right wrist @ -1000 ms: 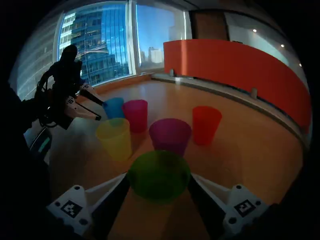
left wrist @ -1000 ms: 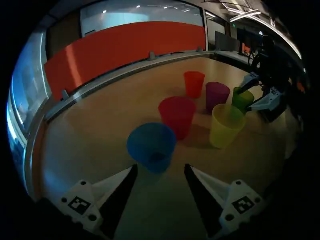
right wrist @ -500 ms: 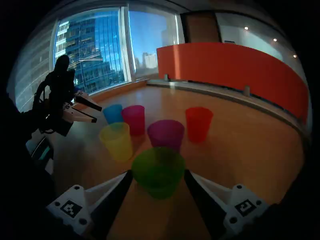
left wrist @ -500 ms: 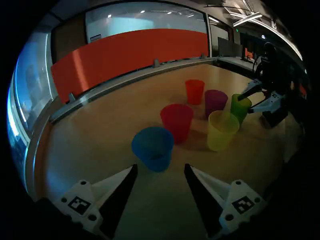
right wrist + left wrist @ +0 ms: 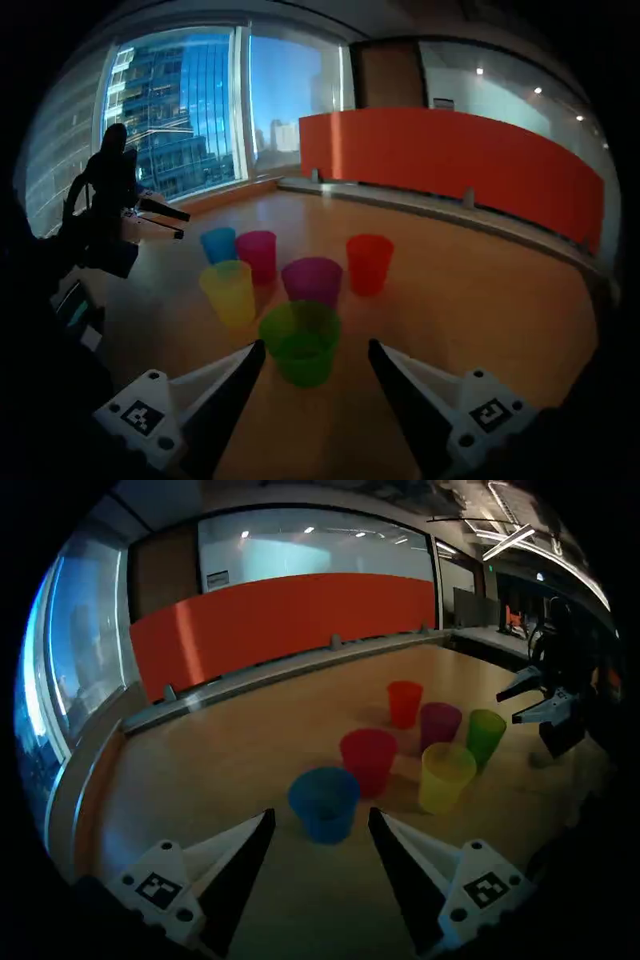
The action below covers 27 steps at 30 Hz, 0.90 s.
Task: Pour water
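Blue cup (image 5: 324, 800) stands upright on the desk (image 5: 200, 752), just ahead of your left hand-held gripper (image 5: 320, 814), fingers spread and empty, lined up as if for a grab. Right of it, bunched close, probably to keep pours short: red cup (image 5: 368, 758), yellow cup (image 5: 445, 778), orange cup (image 5: 404, 704), purple cup (image 5: 440, 724). Green cup (image 5: 300, 344) faces your right hand-held gripper (image 5: 316, 346), also spread, holding nothing. Pouring looks not yet begun; can't tell which cup holds water.

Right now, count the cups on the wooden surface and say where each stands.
6, seen from the right gripper view: green cup nearest; yellow cup and purple cup behind it; blue cup, pink cup and orange cup in the far row. None seems hidden.
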Motion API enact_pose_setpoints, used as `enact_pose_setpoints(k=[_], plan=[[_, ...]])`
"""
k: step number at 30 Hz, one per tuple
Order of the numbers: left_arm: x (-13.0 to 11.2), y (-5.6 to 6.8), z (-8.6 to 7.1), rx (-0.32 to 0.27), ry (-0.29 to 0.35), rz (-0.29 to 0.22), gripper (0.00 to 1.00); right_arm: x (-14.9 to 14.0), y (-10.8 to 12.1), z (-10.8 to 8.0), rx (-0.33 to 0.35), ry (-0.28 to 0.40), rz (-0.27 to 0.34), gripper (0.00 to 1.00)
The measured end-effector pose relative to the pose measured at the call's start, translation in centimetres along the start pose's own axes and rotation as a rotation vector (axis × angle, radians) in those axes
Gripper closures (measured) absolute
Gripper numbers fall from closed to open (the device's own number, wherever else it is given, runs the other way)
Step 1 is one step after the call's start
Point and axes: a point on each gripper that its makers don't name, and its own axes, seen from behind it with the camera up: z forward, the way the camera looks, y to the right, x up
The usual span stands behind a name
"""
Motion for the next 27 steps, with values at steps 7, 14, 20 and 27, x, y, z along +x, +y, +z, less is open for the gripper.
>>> enact_pose_setpoints(k=[7, 14, 20, 27], plan=[[3.0, -1.6, -1.2, 0.073, 0.106, -0.031, 0.14, 3.4, 1.7, -1.2, -0.068, 0.091, -0.008, 0.00], [6.5, -3.2, -2.7, 0.166, 0.238, -0.056, 0.14, 7.6, 4.7, -2.6, -0.184, 0.203, -0.025, 0.00], [9.1, -4.3, -4.0, 0.256, 0.344, -0.073, 0.14, 10.8, 7.7, -4.0, -0.314, 0.308, -0.035, 0.01], [11.3, -4.9, -5.4, 0.321, 0.455, -0.121, 0.14, 14.0, 10.3, -6.0, -0.461, 0.441, -0.049, 0.00]])
